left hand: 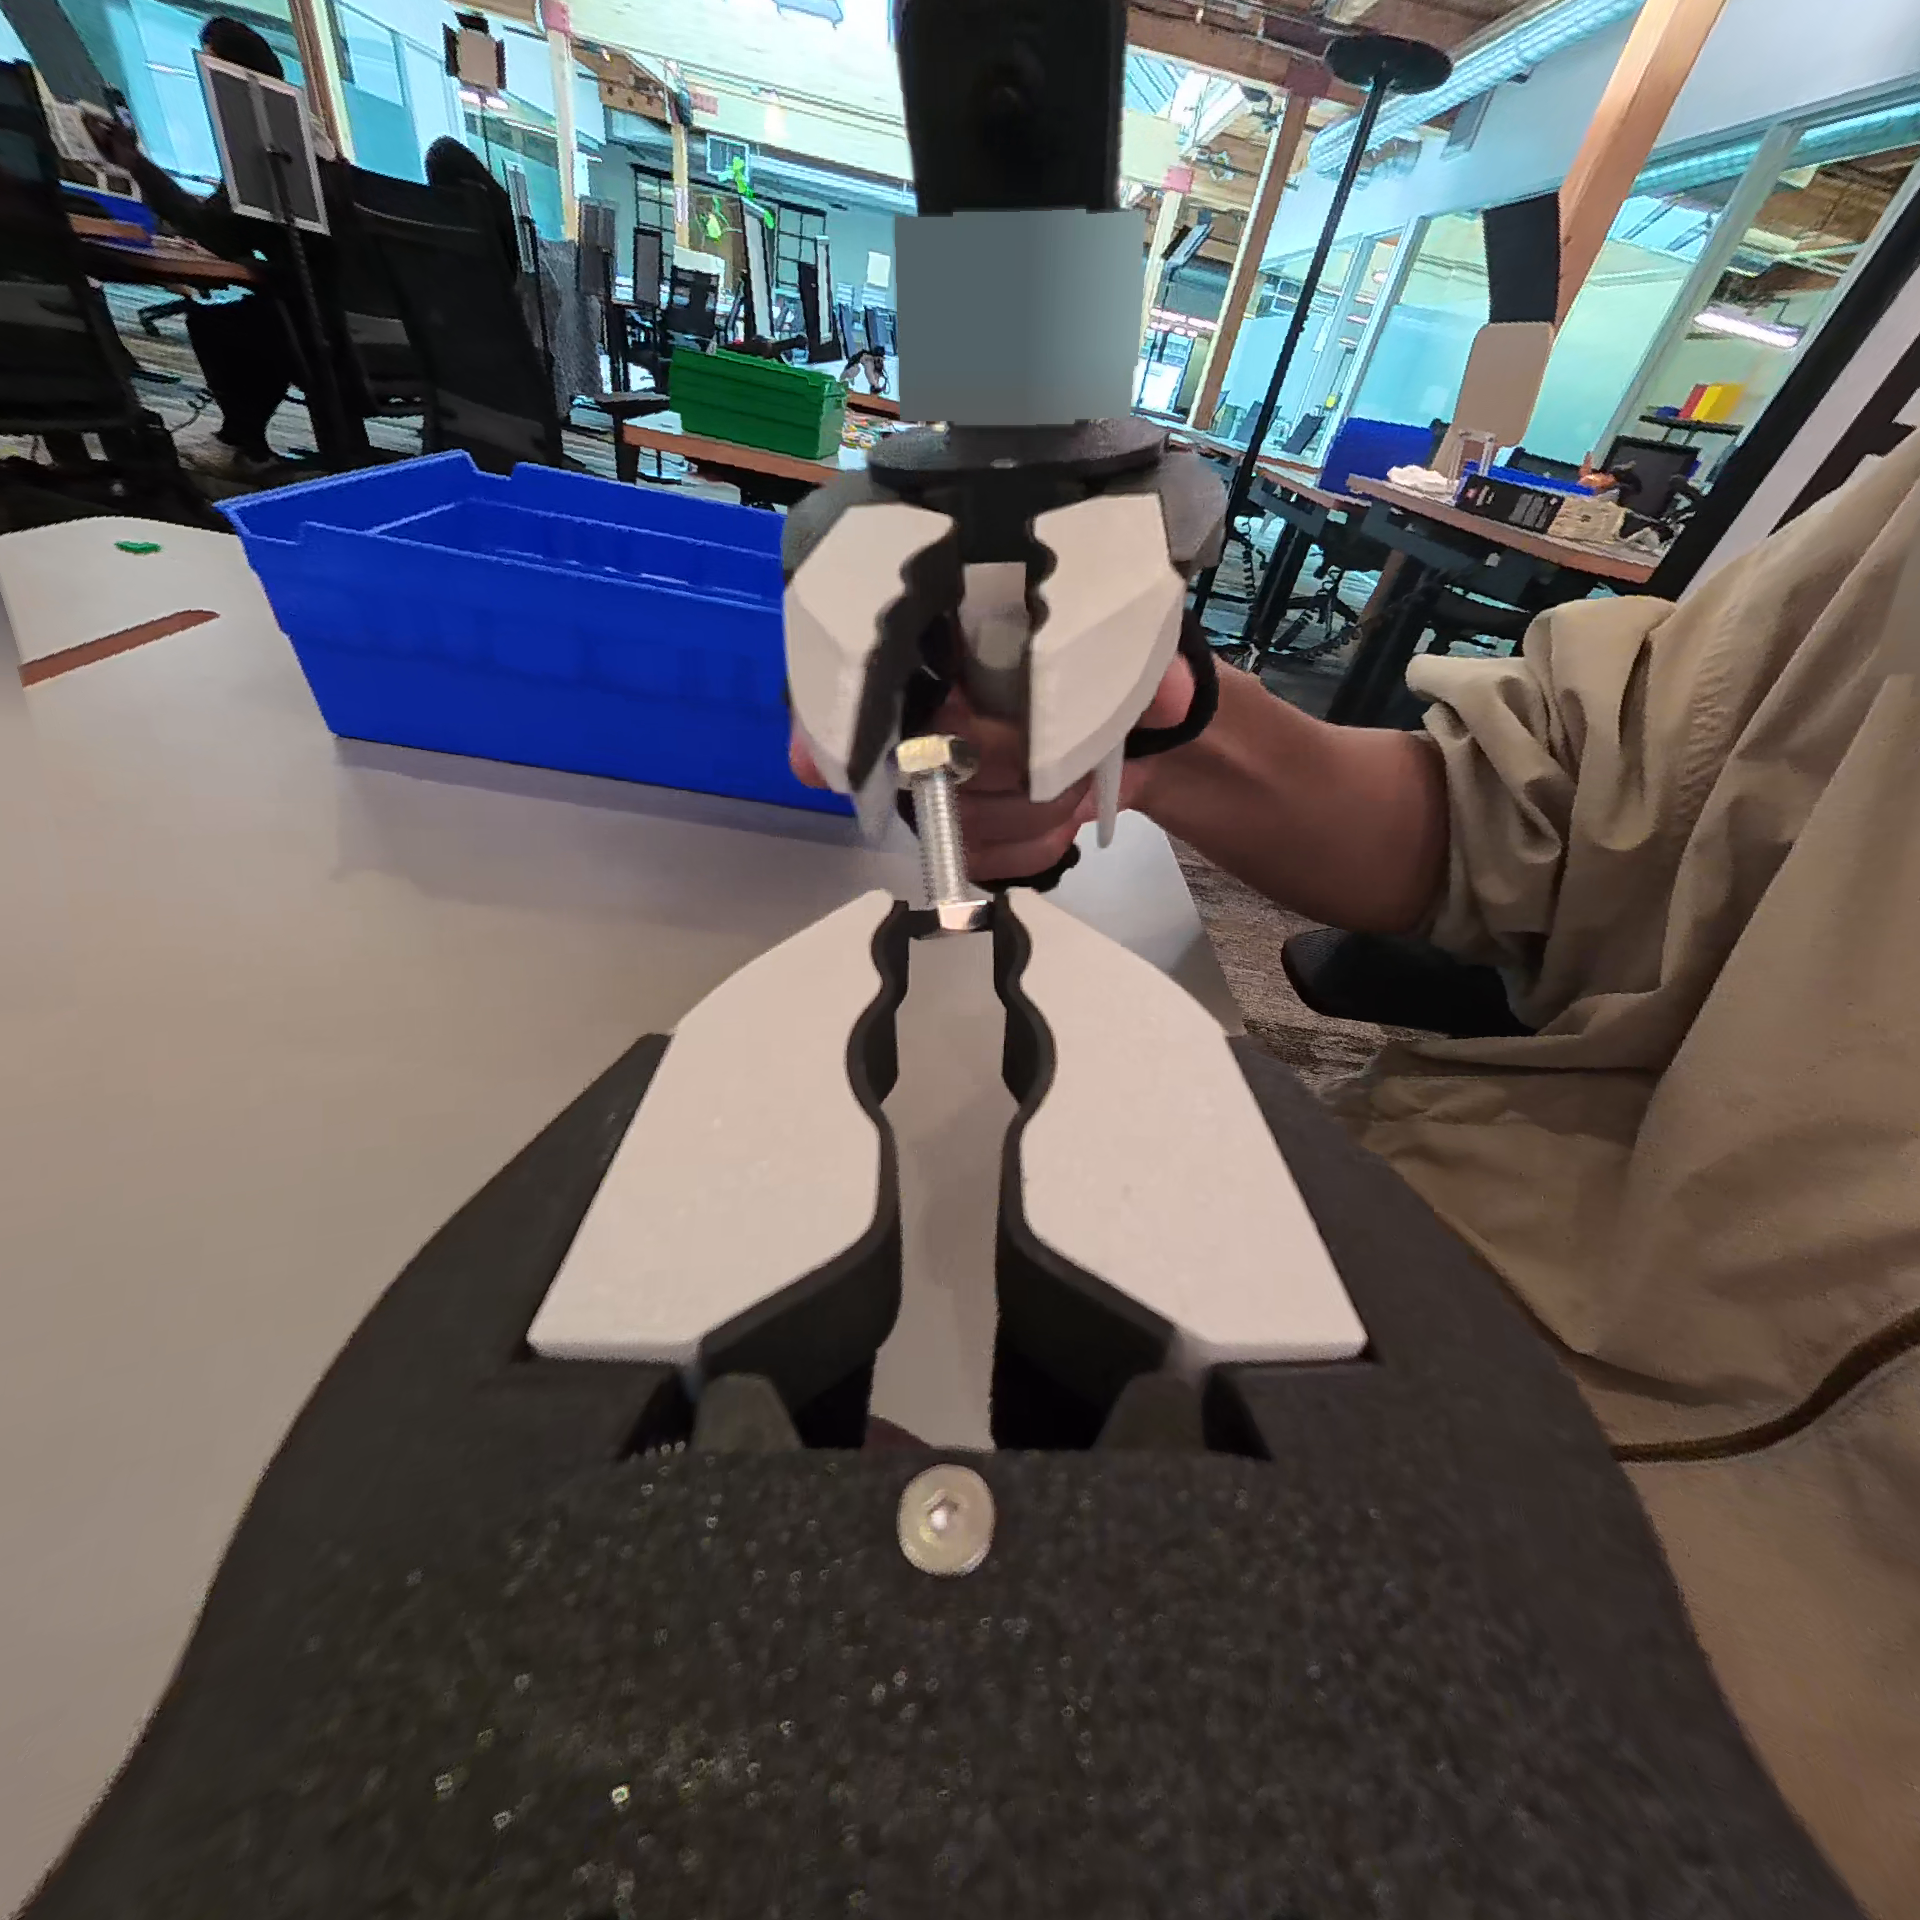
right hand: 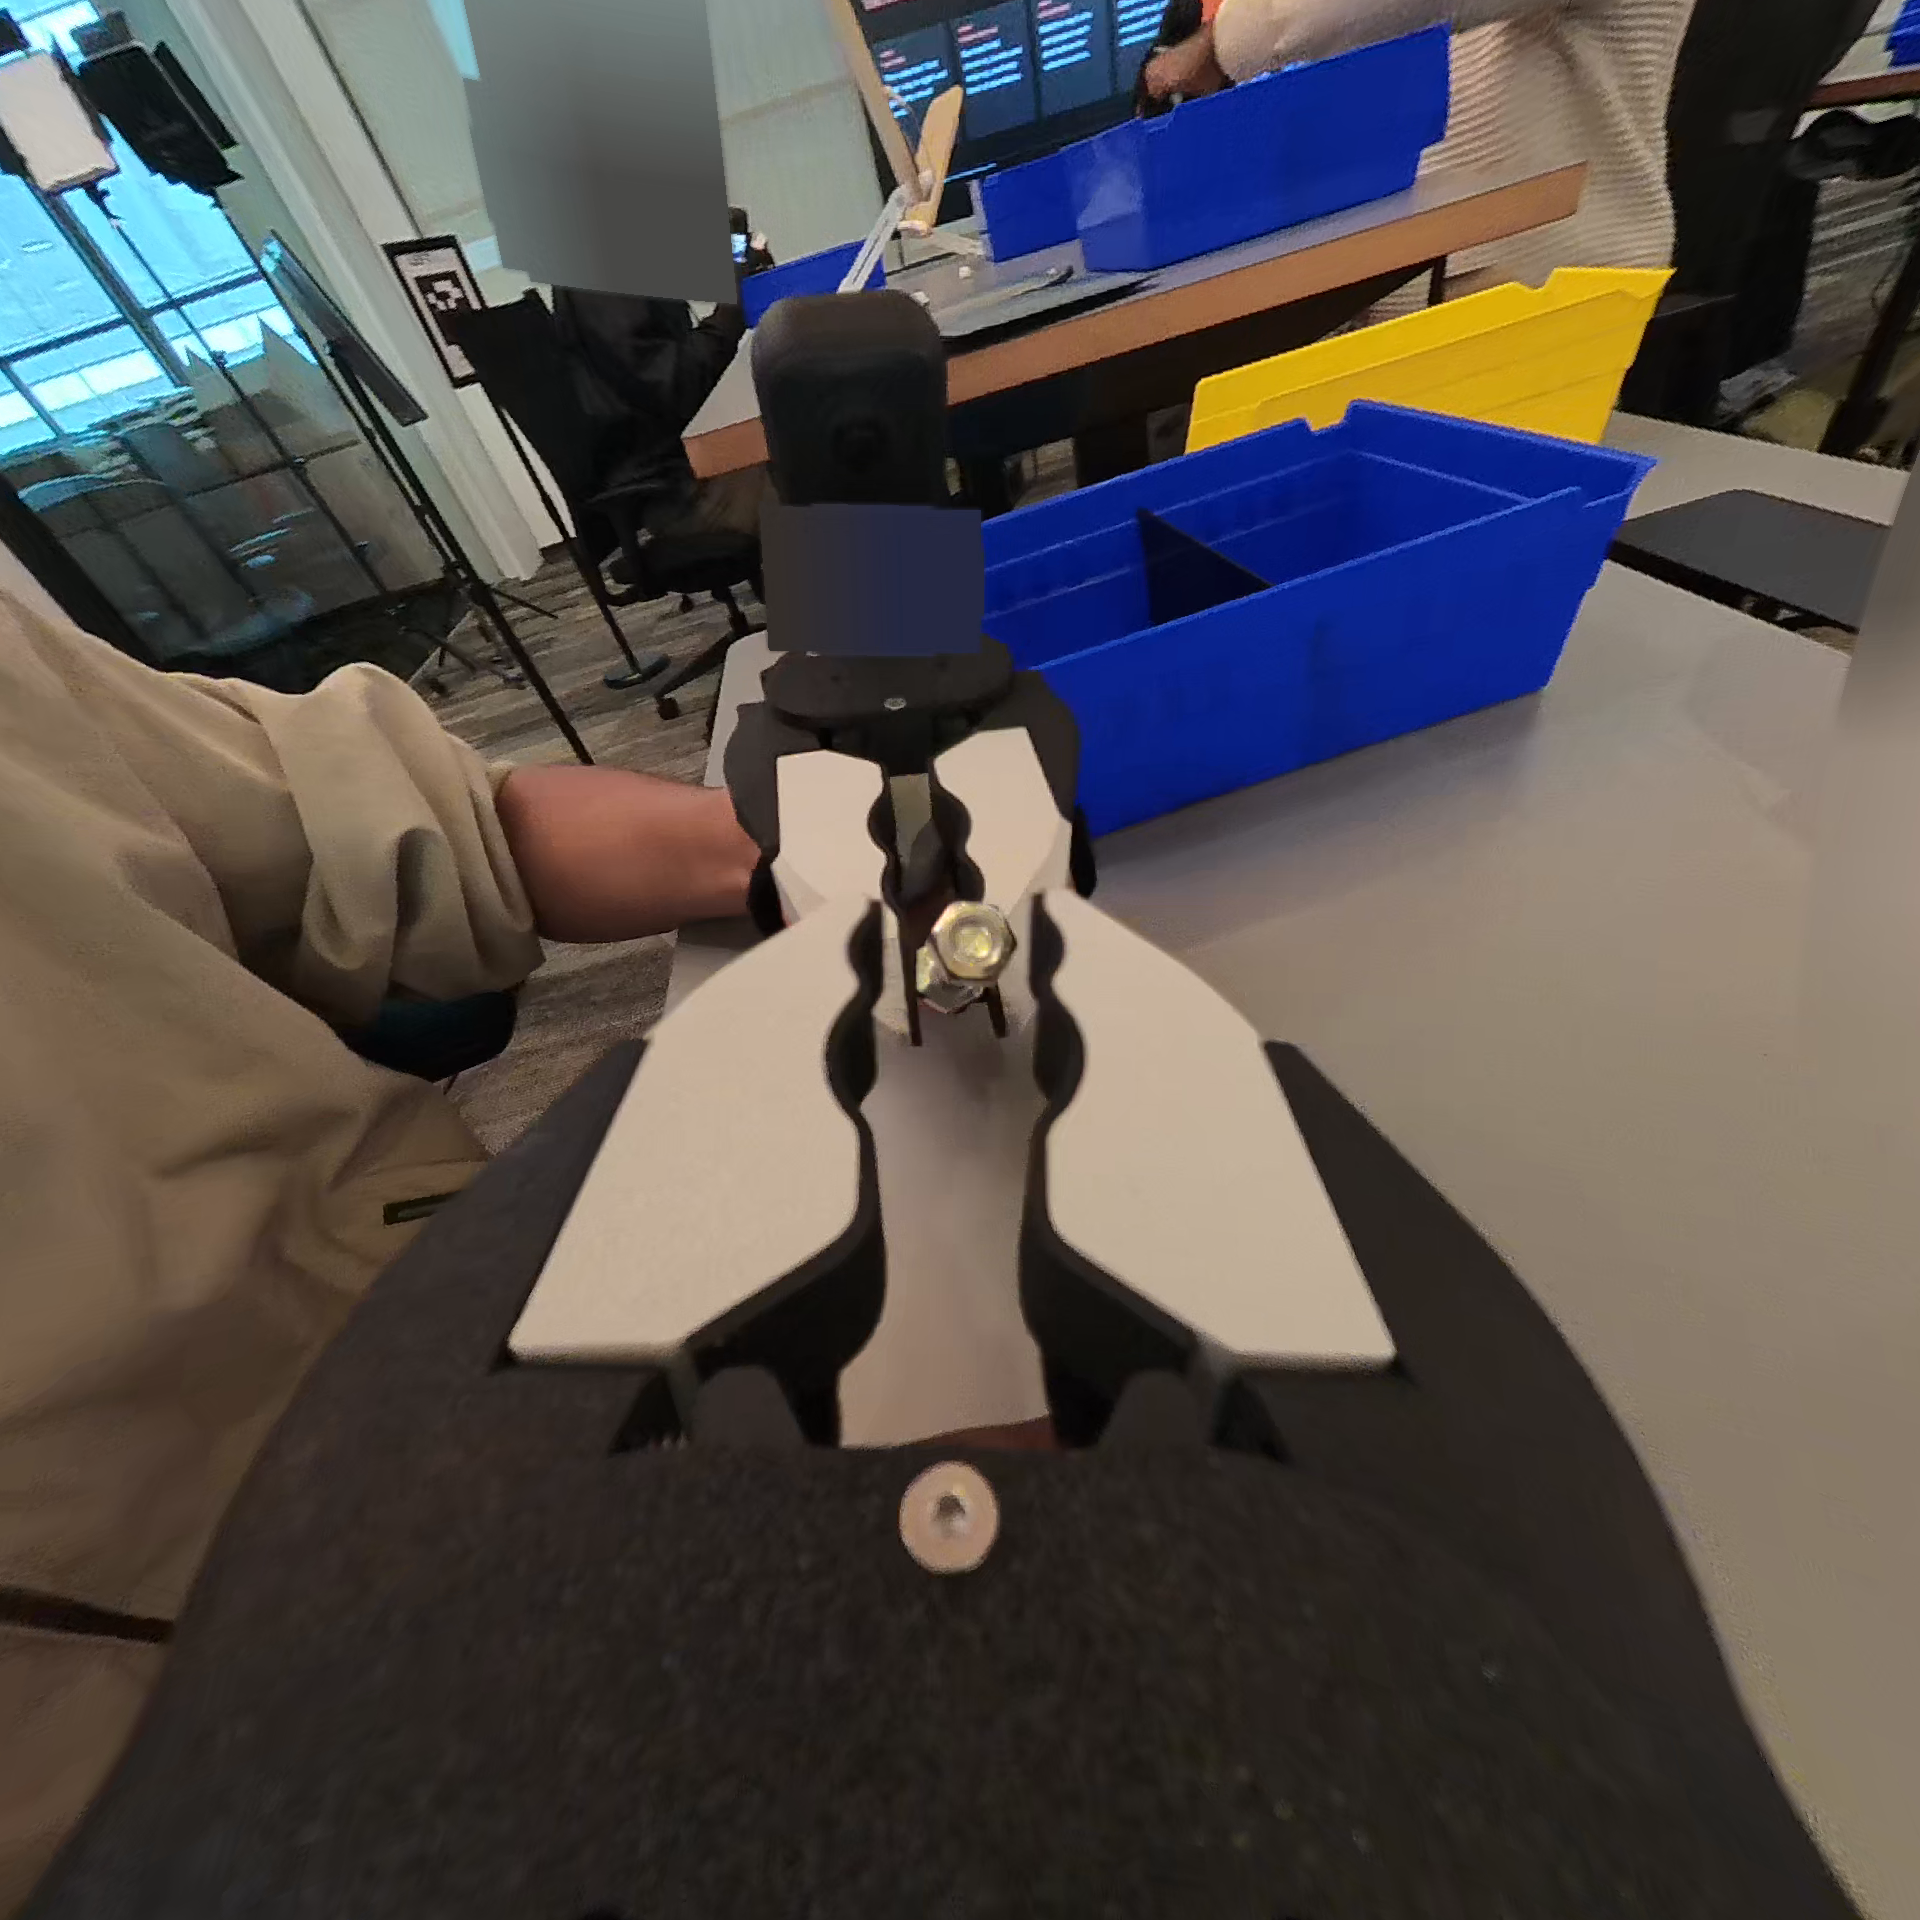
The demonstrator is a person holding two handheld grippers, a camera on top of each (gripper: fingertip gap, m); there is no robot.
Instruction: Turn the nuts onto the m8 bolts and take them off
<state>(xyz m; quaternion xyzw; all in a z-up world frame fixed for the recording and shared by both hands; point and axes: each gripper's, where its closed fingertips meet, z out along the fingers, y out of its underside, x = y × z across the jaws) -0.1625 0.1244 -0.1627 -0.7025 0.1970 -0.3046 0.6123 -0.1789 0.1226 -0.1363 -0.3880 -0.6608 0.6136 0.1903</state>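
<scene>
Two tools meet over the grey tabletop, just in front of the blue bin, and one bolt spans the gap between them. We see the left tool closed on the hex nut, pinching it between its black fingertips at the end of the threaded shank. The bolt rises from that nut at a slight tilt, so its hex head sits up by the right tool.

From the right wrist view, the bolt head lies between the right tool's fingers with bare tabletop showing on either side of it, so we read that tool as open and gripping nothing. From the left wrist view, the head sits close against one of its black pads; we cannot tell whether they touch.

Bolt and nut are held in the air, on the side of the blue bin nearest the person. That bin stands on the tabletop with a dark divider across its inside, and a yellow bin stands behind it.

A hand wraps the right tool's handle, with a beige sleeve pushed up the forearm.
</scene>
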